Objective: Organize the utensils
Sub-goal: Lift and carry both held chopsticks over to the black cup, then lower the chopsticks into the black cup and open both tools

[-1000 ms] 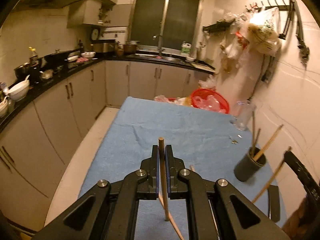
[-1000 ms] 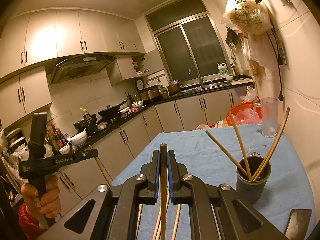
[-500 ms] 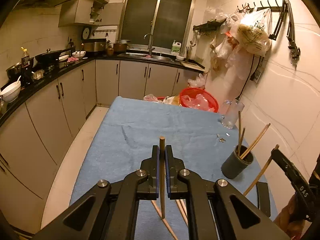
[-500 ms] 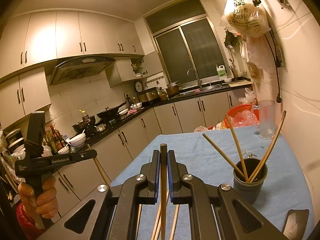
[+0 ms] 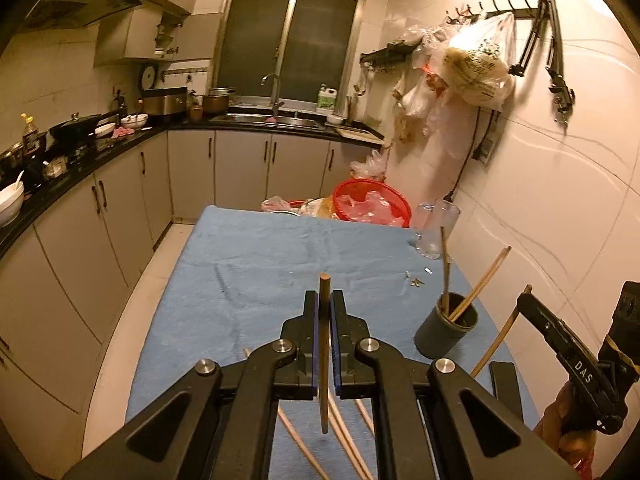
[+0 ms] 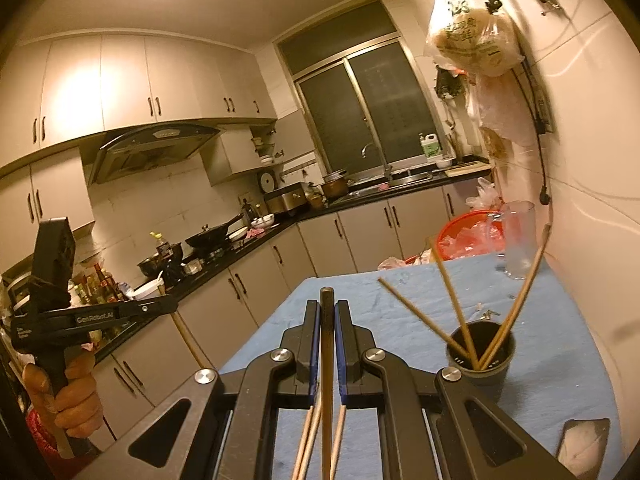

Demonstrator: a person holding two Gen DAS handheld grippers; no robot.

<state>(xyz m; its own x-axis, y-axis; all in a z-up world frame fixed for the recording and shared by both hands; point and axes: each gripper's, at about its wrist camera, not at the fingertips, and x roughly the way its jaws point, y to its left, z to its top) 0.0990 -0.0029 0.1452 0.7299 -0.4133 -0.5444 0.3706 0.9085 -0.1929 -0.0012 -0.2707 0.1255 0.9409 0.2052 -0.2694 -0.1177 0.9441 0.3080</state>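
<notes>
My left gripper (image 5: 324, 305) is shut on a wooden chopstick (image 5: 324, 320) held upright above the blue cloth. My right gripper (image 6: 327, 307) is shut on another chopstick (image 6: 327, 360); it also shows at the right of the left wrist view (image 5: 524, 300). A dark round holder (image 5: 446, 332) stands right of the left gripper with three chopsticks in it; in the right wrist view the holder (image 6: 482, 354) is right of and beyond my right gripper. Loose chopsticks (image 5: 344, 436) lie on the cloth under both grippers, and show below the right gripper (image 6: 308, 436).
The blue cloth (image 5: 260, 272) covers a table along the right wall. A red basket (image 5: 372, 204) and a glass jug (image 5: 434, 228) stand at its far end. A dark flat object (image 5: 506, 384) lies near the holder. Cabinets and counter run along the left.
The left gripper has drawn back and left a little, so the holder sits nearer the frame's middle. The right gripper has tilted and moved closer to the holder. Both stay shut on their chopsticks.
</notes>
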